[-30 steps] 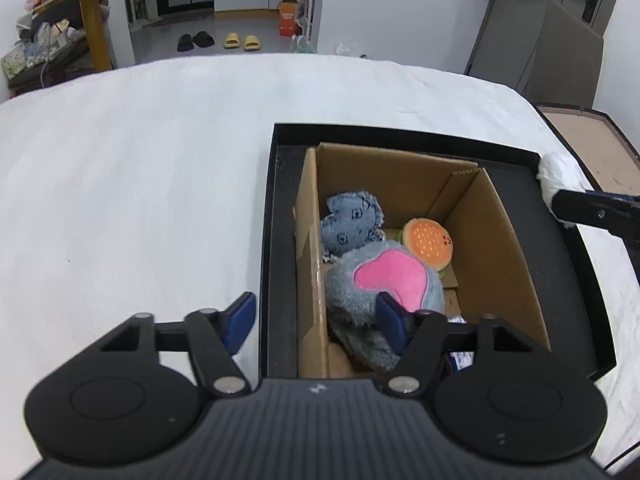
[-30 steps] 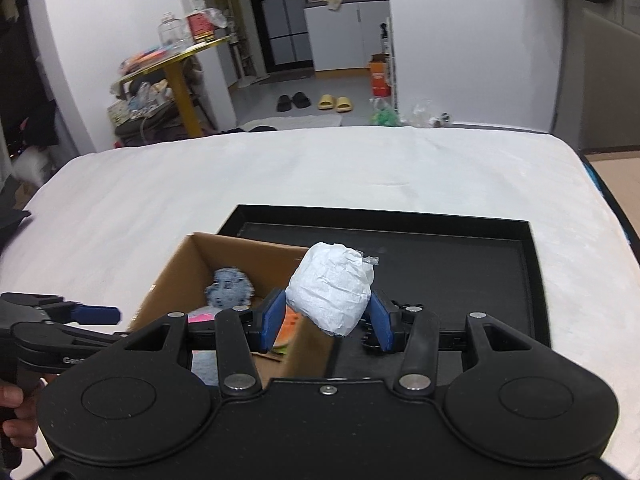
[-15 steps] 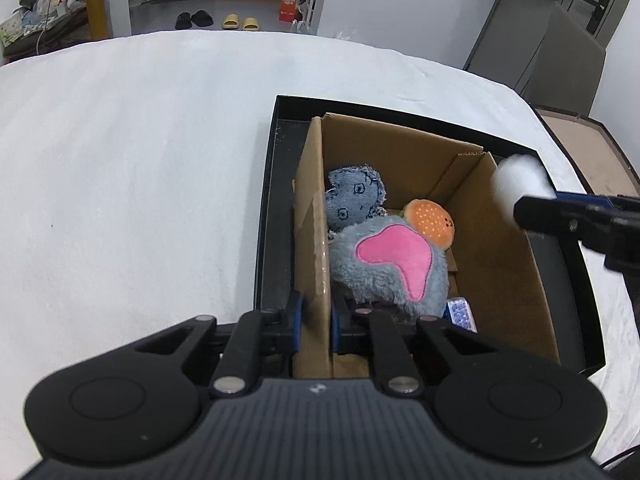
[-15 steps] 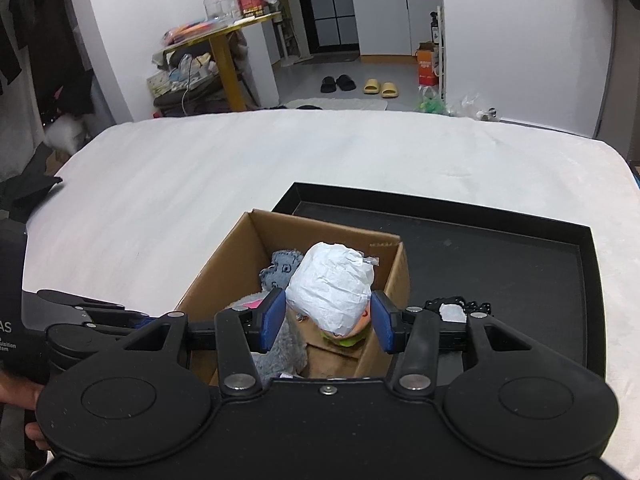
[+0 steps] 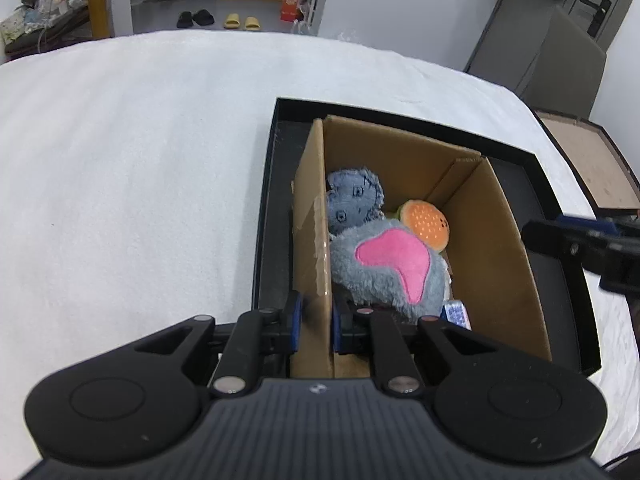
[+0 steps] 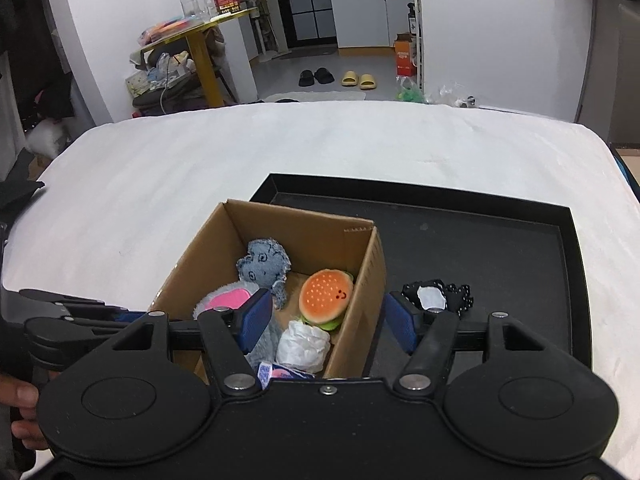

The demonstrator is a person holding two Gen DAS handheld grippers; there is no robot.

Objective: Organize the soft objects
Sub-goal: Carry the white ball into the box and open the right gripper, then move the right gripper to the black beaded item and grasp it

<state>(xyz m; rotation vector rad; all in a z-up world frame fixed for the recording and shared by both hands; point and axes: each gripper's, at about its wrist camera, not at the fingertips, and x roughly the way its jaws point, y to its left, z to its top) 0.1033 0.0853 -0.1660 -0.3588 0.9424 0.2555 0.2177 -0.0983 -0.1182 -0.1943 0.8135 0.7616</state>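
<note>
Behind the burger (image 6: 326,295), white bundle (image 6: 303,345) half-hidden.

The left tongs (image 5: 316,322) clamp the near left wall of the cardboard box (image 5: 492,240), which stands in a black tray (image 5: 266,216) on the white bed (image 5: 140,184). Inside lie a grey-and-pink plush (image 5: 390,270), a blue plush (image 5: 354,202) and a burger toy (image 5: 426,224). The right tongs (image 5: 580,240) hover over the box's right edge.

The left gripper (image 5: 316,322) sits low in its frame, pads pinched together. The right gripper (image 6: 326,320), bottom centre, has just been opening, nothing between its pads.
</note>
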